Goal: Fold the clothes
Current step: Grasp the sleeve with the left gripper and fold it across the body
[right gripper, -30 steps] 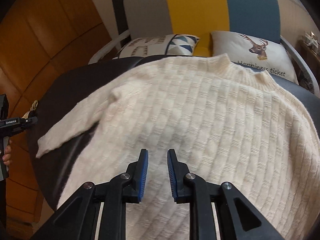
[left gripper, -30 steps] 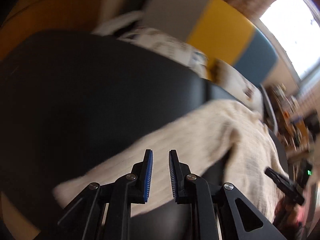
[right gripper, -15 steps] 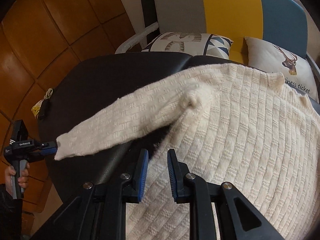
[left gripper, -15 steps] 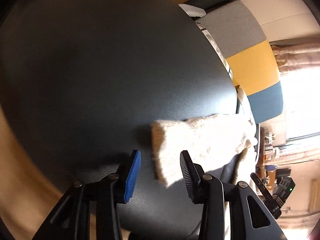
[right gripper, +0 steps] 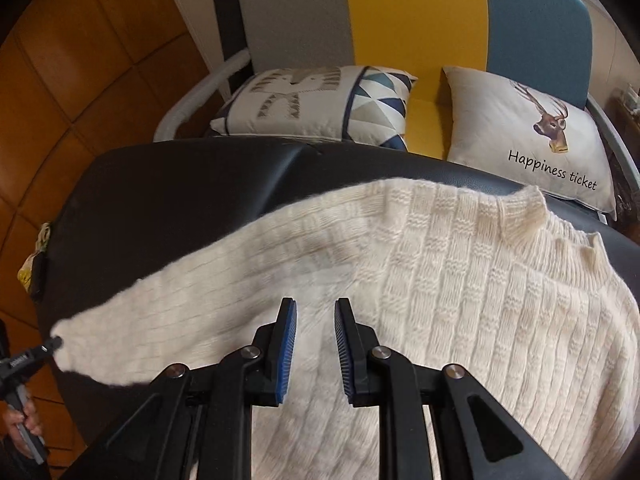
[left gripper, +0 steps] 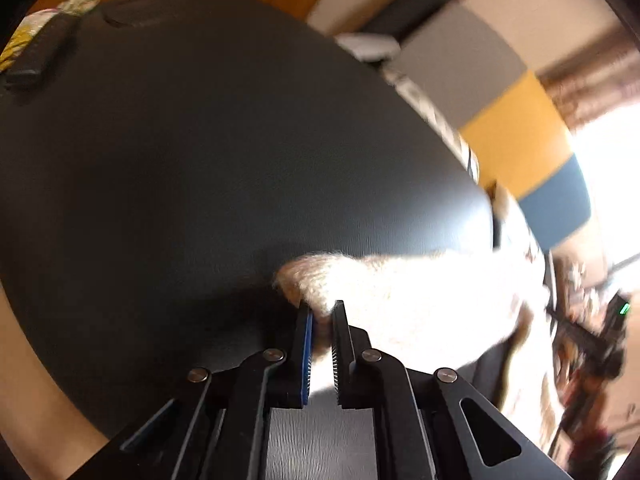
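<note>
Here, at the left edge of the black desk (right gripper: 168,184), the left gripper (left gripper: 322,312) has just closed its fingers (left gripper: 306,340) and now pinches the cuff of the cream sweater's sleeve (right gripper: 168,312); in the right wrist view that gripper shows only as a small black tip touching the cuff at the desk's left side, with a hand (right gripper: 24,420) around its handle below. Beyond that left edge a small yellow-patterned bundle (right gripper: 34,260) hangs against the desk's side. The sleeve runs from the cuff up and rightward to the body of the sweater (right gripper: 500,300), which lies spread over the middle and right of the desk, its ribbed collar toward the far edge. The right gripper (right gripper: 315,320) hovers over the sweater near the sleeve's root, its fingers narrowly apart with nothing between them. Past the far edge stands a sofa (right gripper: 412,20) in grey, yellow and blue with a patterned cushion (right gripper: 316,100) and a deer cushion (right gripper: 532,136).
</note>
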`<move>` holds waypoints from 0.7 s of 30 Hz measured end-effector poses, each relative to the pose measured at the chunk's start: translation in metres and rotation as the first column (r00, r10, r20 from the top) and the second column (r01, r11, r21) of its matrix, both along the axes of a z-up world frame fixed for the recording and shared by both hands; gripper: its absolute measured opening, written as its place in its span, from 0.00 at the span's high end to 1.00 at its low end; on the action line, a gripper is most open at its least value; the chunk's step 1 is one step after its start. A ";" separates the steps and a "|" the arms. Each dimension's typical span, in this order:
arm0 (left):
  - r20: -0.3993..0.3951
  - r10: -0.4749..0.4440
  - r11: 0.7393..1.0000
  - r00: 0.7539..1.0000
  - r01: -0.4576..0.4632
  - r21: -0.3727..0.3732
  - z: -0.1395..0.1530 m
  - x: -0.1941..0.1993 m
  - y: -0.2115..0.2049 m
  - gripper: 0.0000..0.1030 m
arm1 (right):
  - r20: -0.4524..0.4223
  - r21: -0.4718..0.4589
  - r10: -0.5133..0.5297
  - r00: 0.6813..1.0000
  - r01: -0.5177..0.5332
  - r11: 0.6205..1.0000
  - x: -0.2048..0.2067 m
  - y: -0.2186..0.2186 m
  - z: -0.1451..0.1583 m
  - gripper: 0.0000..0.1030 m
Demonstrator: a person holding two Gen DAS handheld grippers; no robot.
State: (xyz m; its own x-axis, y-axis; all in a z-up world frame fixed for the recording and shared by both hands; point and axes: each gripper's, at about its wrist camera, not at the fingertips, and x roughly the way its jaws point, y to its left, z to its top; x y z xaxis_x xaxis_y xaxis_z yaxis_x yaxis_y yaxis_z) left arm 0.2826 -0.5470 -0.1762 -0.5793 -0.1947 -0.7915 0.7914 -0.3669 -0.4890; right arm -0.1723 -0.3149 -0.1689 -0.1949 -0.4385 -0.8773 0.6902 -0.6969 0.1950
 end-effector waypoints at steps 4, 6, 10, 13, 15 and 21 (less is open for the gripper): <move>0.031 0.009 0.996 0.999 -0.006 -0.091 0.022 -0.011 -0.033 0.92 | 0.034 0.047 0.021 0.999 -0.023 0.999 -0.014 -0.015 -0.020 0.82; 0.068 0.009 0.993 0.998 -0.001 -0.120 0.027 -0.020 -0.048 0.92 | 0.044 0.072 0.031 0.999 -0.034 0.997 -0.015 -0.024 -0.030 0.82; 0.144 0.033 0.990 0.989 -0.013 -0.139 0.021 -0.029 -0.090 0.92 | 0.060 0.086 0.033 0.998 -0.038 0.996 -0.016 -0.040 -0.041 0.81; 0.187 0.059 0.988 0.981 -0.031 -0.151 0.015 -0.038 -0.111 0.93 | 0.091 0.064 -0.005 0.996 -0.001 0.998 -0.022 -0.043 -0.042 0.82; 0.220 0.070 0.987 0.973 -0.036 -0.158 0.009 -0.059 -0.120 0.93 | 0.095 0.056 -0.021 0.995 0.016 0.998 -0.023 -0.048 -0.043 0.82; 0.299 0.112 0.986 0.948 -0.069 -0.153 -0.009 -0.092 -0.154 0.93 | 0.095 0.051 -0.049 0.994 0.045 0.998 -0.024 -0.056 -0.041 0.82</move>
